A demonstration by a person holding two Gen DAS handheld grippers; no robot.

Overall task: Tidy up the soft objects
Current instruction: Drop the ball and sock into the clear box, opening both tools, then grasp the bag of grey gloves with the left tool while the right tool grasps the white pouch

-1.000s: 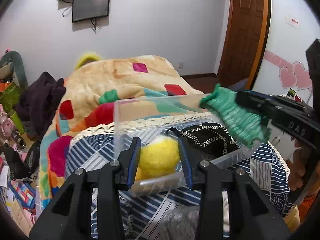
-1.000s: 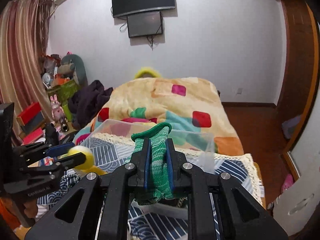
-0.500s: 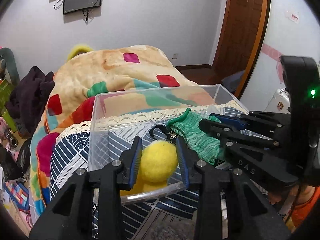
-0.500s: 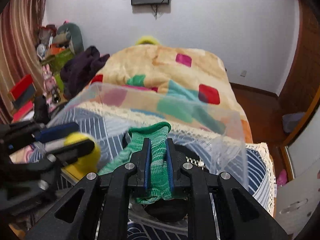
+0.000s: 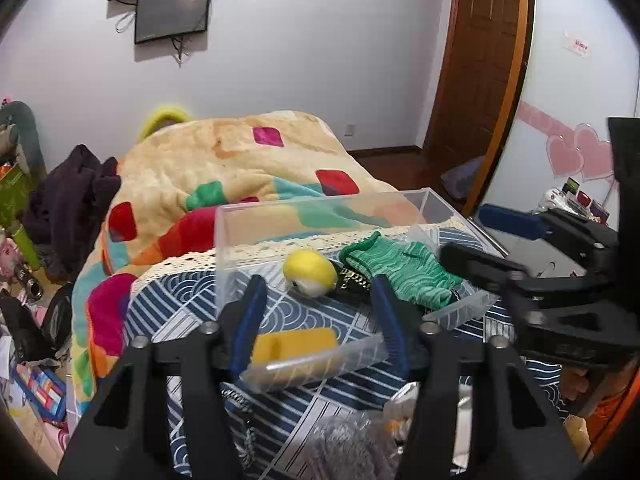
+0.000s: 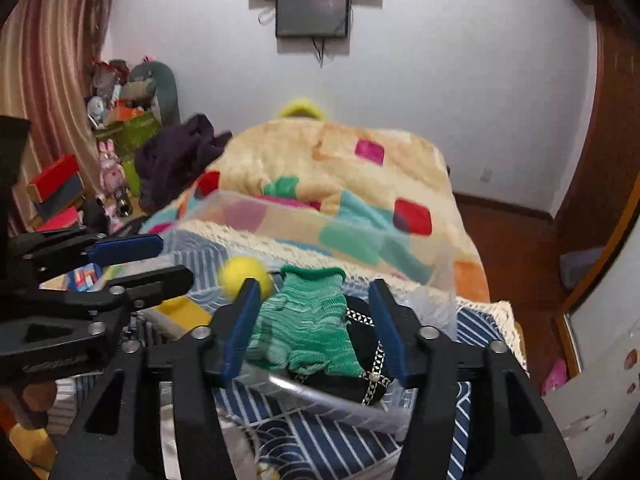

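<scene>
Both pairs of tongs spread wide and empty: left gripper (image 5: pixel 318 312) and right gripper (image 6: pixel 312 326) poised at the near rim of the clear plastic bin (image 5: pixel 320 208), holding nothing. Inside the bin: yellow plush ball (image 5: pixel 310 273) toward the left, green knitted glove (image 6: pixel 306 328) draped over a black pouch with chain trim (image 6: pixel 370 354), all loose on the bin floor. Light, squashy stuff, likely to give under the pads and not slip; best pinched across the ball's middle or at the glove's ribbed cuff, with little force. Thin bin walls probably easy to nudge or tip on the soft bedding. Yellow block (image 5: pixel 296 346) just outside the near wall, perhaps a sponge, blurred through the plastic. Below the left tongs, a grey fuzzy item (image 5: pixel 348 448) on the blue patterned cloth (image 5: pixel 192 304). Beyond, a patchwork blanket (image 5: pixel 224 160) heaped on the bed. Near wall and the opposite tongs the main obstacles to any reach.
</scene>
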